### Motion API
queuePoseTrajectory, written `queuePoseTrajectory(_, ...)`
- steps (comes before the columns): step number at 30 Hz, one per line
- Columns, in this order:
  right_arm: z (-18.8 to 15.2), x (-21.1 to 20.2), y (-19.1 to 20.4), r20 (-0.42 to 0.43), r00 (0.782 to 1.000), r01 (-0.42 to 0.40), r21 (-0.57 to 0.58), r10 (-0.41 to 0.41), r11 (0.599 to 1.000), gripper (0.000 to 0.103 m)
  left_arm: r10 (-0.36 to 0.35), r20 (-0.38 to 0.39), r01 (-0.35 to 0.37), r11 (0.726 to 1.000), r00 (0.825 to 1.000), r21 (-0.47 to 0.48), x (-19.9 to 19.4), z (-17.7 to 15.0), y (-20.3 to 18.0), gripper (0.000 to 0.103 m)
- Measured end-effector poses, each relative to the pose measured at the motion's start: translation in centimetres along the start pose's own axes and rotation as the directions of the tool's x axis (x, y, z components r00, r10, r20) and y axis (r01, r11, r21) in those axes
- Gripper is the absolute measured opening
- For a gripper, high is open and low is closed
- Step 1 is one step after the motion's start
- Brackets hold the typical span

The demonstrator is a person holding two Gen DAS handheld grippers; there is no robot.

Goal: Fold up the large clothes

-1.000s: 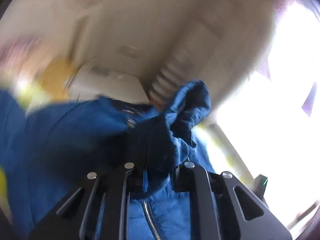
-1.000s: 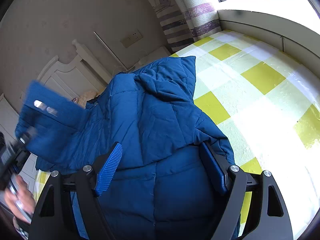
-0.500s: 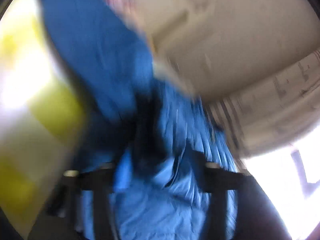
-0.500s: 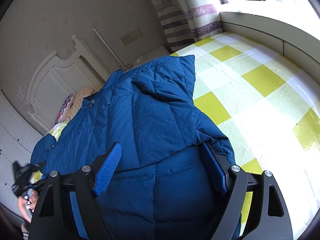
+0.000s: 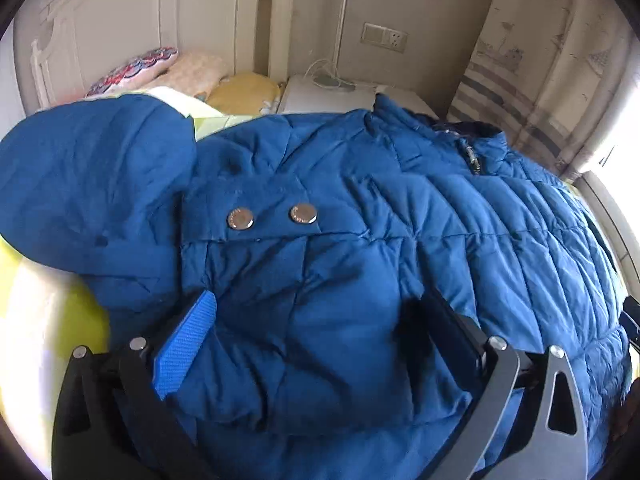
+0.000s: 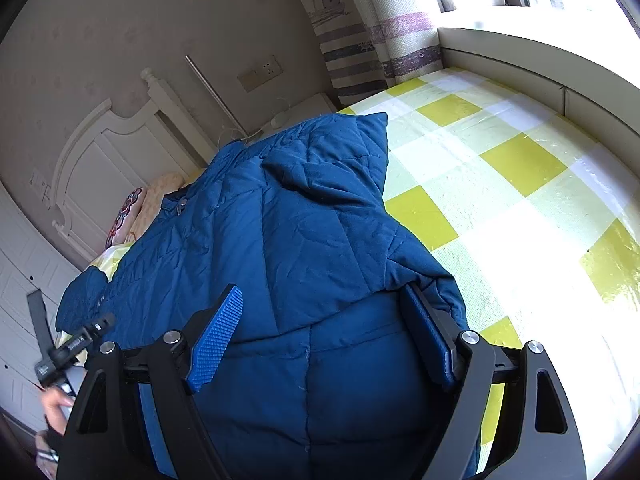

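Note:
A large blue puffer jacket (image 5: 360, 240) lies spread on the bed. Its sleeve cuff with two metal snaps (image 5: 272, 216) lies folded across the body. My left gripper (image 5: 316, 300) hovers just over that sleeve; its jaws are opening wide, with fabric below and between them but not pinched. In the right wrist view the jacket (image 6: 300, 220) shows its hood (image 6: 340, 160) pointing toward the headboard. My right gripper (image 6: 322, 294) stands open over the jacket's near edge. The left gripper (image 6: 80, 340) and the hand (image 6: 52, 404) holding it appear at far left.
The bed has a yellow and white checked sheet (image 6: 500, 200). A white headboard (image 5: 160, 20), pillows (image 5: 192, 76) and a white nightstand (image 5: 328, 96) stand behind the jacket. A striped curtain (image 6: 380, 40) and window ledge (image 6: 540, 64) border the right side.
My left gripper, shut on the raised sleeve a second ago, swung down and let go; the sleeve now lies across the jacket. The right gripper stayed where it was.

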State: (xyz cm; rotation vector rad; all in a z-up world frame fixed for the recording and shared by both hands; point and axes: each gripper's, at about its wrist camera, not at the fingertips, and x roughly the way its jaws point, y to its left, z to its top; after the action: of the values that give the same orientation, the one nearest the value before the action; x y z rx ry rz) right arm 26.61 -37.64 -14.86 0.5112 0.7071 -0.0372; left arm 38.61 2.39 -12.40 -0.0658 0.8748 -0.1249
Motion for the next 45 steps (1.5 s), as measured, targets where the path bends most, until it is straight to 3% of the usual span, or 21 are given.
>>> queuePoseTrajectory(3, 0.2, -2.0, 1.1, 0.106, 0.991, 0.080, -0.019, -0.078, 0.997, 0.078, -0.005, -0.006, 0.005, 1.000, 1.000, 0.008, 0.0, -0.4, 0.3, 0.101)
queuePoseTrajectory(6, 1.2, -2.8, 5.2, 0.179, 0.978, 0.140, -0.184, -0.107, 0.973, 0.079, 0.022, -0.014, -0.021, 0.999, 1.000, 0.029, -1.5, -1.6, -0.3, 0.101)
queuePoseTrajectory(8, 2.2, -1.0, 9.2, 0.170, 0.972, 0.215, -0.348, -0.164, 0.912, 0.079, 0.048, -0.020, -0.047, 0.998, 0.999, 0.049, -1.5, -1.8, -0.6, 0.101)
queuePoseTrajectory(10, 3.0, 1.4, 11.9, 0.139, 0.971, 0.236, -0.442, -0.193, 0.866, 0.079, 0.054, -0.022, -0.053, 0.997, 0.998, 0.054, -1.3, -1.8, -0.4, 0.101)
queuePoseTrajectory(12, 4.2, 4.2, 13.8, 0.103, 0.977, 0.214, -0.468, -0.187, 0.858, 0.079, 0.046, -0.022, -0.045, 0.998, 0.999, 0.047, -1.2, -1.7, -0.2, 0.101)
queuePoseTrajectory(14, 5.0, 8.0, 14.9, 0.006, 0.982, 0.168, -0.473, -0.187, 0.865, 0.079, 0.042, -0.022, -0.041, 0.998, 0.999, 0.044, -1.2, -1.6, -0.2, 0.101)
queuePoseTrajectory(17, 4.3, 13.4, 14.8, -0.149, 0.953, 0.159, -0.494, -0.264, 0.855, 0.079, 0.041, -0.023, -0.040, 0.998, 0.999, 0.042, -1.2, -1.6, -0.2, 0.101)
queuePoseTrajectory(21, 4.5, 11.3, 14.4, -0.144, 0.957, 0.176, -0.405, -0.253, 0.897, 0.079, 0.036, -0.021, -0.035, 0.999, 0.999, 0.040, -1.2, -1.6, -0.1, 0.101)
queuePoseTrajectory(23, 3.4, 7.9, 15.0, -0.112, 0.983, 0.092, -0.399, -0.148, 0.912, 0.079, 0.028, -0.020, -0.027, 0.999, 0.999, 0.034, -1.2, -1.6, 0.0, 0.101)
queuePoseTrajectory(25, 1.5, 6.1, 16.0, -0.099, 0.987, 0.069, -0.458, -0.128, 0.886, 0.082, 0.021, -0.017, -0.021, 0.999, 1.000, 0.029, -1.3, -1.6, 0.2, 0.101)
queuePoseTrajectory(28, -1.5, 6.6, 15.6, -0.136, 0.970, 0.098, -0.543, -0.203, 0.834, 0.085, -0.008, -0.003, 0.008, 1.000, 1.000, 0.008, -1.6, -1.5, 0.6, 0.101)
queuePoseTrajectory(31, -1.9, 7.0, 14.5, -0.124, 0.976, 0.089, -0.517, -0.177, 0.852, 0.089, -0.133, 0.092, 0.141, 0.987, 0.987, -0.082, -3.5, -1.6, 2.8, 0.100)
queuePoseTrajectory(33, -1.9, 7.1, 14.7, -0.097, 0.978, 0.106, -0.518, -0.182, 0.849, 0.089, -0.206, 0.207, 0.244, 0.953, 0.956, -0.180, -5.6, -1.6, 5.6, 0.100)
queuePoseTrajectory(34, -2.4, 6.9, 14.8, -0.087, 0.979, 0.112, -0.524, -0.184, 0.844, 0.089, -0.199, 0.254, 0.259, 0.938, 0.947, -0.231, -6.6, -1.5, 7.1, 0.100)
queuePoseTrajectory(35, -2.5, 6.6, 14.9, -0.070, 0.981, 0.119, -0.533, -0.183, 0.838, 0.089, -0.170, 0.324, 0.280, 0.901, 0.931, -0.331, -8.1, -1.5, 10.0, 0.100)
queuePoseTrajectory(37, -2.5, 6.4, 14.9, -0.050, 0.984, 0.120, -0.531, -0.172, 0.839, 0.089, -0.126, 0.409, 0.336, 0.802, 0.904, -0.494, -9.6, -1.8, 15.1, 0.100)
queuePoseTrajectory(38, -2.5, 6.1, 14.8, -0.045, 0.985, 0.116, -0.525, -0.164, 0.843, 0.089, -0.084, 0.442, 0.358, 0.726, 0.893, -0.587, -10.2, -2.3, 18.3, 0.100)
queuePoseTrajectory(39, -2.3, 6.0, 14.5, -0.040, 0.987, 0.113, -0.513, -0.155, 0.851, 0.089, -0.024, 0.452, 0.354, 0.660, 0.892, -0.663, -10.6, -2.8, 21.3, 0.100)
queuePoseTrajectory(41, -1.9, 5.5, 14.0, -0.027, 0.990, 0.106, -0.483, -0.135, 0.869, 0.089, 0.101, 0.425, 0.290, 0.589, 0.899, -0.754, -11.5, -3.3, 25.8, 0.100)
queuePoseTrajectory(43, -1.6, 5.1, 13.5, -0.025, 0.994, 0.082, -0.448, -0.104, 0.890, 0.089, 0.183, 0.403, 0.244, 0.555, 0.897, -0.795, -12.0, -3.3, 29.0, 0.100)
queuePoseTrajectory(45, -1.3, 5.2, 13.0, -0.038, 0.995, 0.066, -0.419, -0.090, 0.906, 0.089, 0.215, 0.383, 0.215, 0.546, 0.898, -0.810, -11.7, -2.5, 32.0, 0.100)
